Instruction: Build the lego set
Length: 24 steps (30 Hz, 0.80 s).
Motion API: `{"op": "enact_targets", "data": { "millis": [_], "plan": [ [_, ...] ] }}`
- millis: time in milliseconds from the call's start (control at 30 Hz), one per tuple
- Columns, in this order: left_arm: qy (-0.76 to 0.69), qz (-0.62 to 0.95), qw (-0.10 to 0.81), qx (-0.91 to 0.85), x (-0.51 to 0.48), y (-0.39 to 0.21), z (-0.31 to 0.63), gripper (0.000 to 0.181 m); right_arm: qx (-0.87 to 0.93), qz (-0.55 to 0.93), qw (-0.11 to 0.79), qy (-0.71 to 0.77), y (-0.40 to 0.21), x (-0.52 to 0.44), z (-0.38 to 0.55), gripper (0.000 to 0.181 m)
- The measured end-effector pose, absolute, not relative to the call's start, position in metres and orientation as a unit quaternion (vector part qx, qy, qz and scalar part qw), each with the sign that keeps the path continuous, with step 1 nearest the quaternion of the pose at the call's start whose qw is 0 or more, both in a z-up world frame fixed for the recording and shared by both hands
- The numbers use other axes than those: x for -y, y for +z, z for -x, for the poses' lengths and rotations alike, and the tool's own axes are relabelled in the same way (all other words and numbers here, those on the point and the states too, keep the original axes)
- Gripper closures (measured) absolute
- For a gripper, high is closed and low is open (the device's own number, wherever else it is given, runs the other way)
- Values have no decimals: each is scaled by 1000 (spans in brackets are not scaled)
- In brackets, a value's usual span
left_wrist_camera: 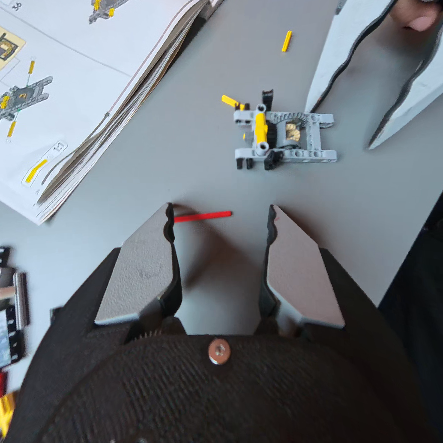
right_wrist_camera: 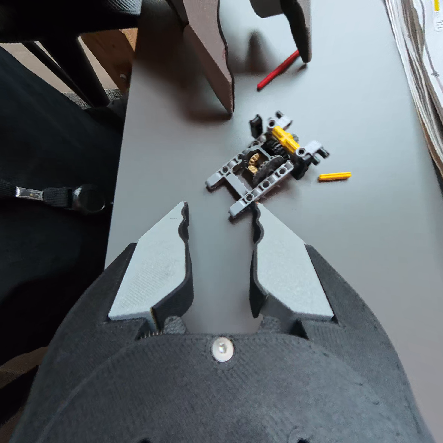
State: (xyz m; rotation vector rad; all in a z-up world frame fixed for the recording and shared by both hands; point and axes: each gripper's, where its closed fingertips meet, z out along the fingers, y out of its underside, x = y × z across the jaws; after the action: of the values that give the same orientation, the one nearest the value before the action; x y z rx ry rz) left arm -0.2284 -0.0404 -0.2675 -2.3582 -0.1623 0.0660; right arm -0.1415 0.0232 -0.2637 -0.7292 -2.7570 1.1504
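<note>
Red axle (left_wrist_camera: 202,216) partly hidden behind left fingertip (left_wrist_camera: 169,221); booklet (left_wrist_camera: 72,96) cropped.

The open instruction booklet (left_wrist_camera: 72,72) bears printed step numbers.

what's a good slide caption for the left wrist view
Open left gripper over a red axle, with the grey lego assembly ahead.

On the table (left_wrist_camera: 148,148), the assembly (left_wrist_camera: 284,135) lies between the two grippers, a loose axle (left_wrist_camera: 286,41) beyond it, a longer axle (left_wrist_camera: 202,216) at the left gripper's (left_wrist_camera: 219,211) fingertip, and the manual (left_wrist_camera: 72,79) far left.
</note>
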Motion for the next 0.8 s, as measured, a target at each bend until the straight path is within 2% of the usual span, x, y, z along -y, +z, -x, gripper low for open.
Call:
{"op": "enact_targets", "data": {
  "millis": [233, 400, 567, 800],
  "plan": [
    [33, 924, 375, 70, 61, -266, 223, 106, 888, 221, 36, 401, -261, 0, 134, 130],
    [26, 924, 377, 59, 61, -263, 212, 106, 885, 215, 62, 408, -244, -26, 143, 129],
    [39, 923, 380, 38, 58, -252, 208, 107, 899, 169, 145, 376, -227, -79, 190, 151],
    [16, 924, 380, 47, 55, -245, 205, 108, 954, -34, 140, 263, -238, -61, 239, 165]
  ]
}}
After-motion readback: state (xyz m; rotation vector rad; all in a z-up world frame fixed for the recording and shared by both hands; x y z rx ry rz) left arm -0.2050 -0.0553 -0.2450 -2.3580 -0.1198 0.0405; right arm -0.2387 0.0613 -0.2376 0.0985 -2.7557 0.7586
